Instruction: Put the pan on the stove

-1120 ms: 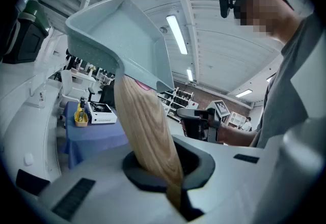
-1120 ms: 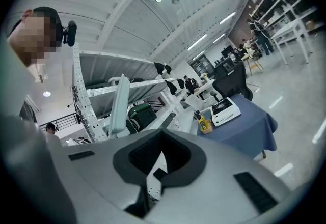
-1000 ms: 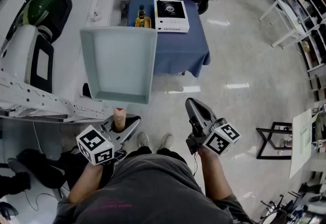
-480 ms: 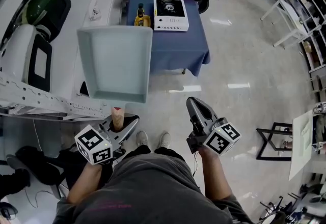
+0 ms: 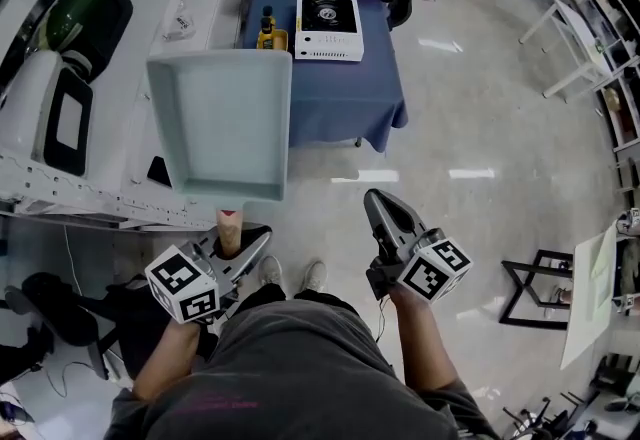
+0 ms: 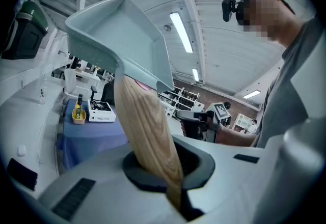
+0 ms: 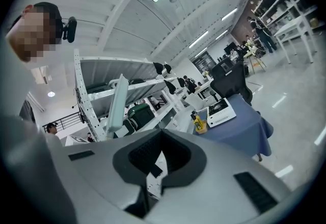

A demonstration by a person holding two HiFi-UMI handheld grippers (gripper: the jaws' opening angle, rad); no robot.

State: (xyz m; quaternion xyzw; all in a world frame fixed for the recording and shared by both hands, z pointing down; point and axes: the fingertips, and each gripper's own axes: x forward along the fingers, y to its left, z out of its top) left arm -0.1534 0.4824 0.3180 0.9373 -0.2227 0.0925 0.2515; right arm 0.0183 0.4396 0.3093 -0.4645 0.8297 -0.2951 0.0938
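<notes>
Square pale-green pan (image 5: pixel 222 123), wooden-handled, aloft; white stove (image 5: pixel 330 28) on blue table (image 5: pixel 345 93), well apart

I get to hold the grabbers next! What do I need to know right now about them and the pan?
Left gripper: shut on the wooden handle of the pan, which is held up in the air in front of the person.
Right gripper: shut, with nothing in it.
Stove: on the blue table ahead, across open floor, with nothing on its burner. A bottle stands beside it.
Done: the pan is picked up.
Left: walk to the table, set the pan on the stove, then let go of the handle.
</notes>
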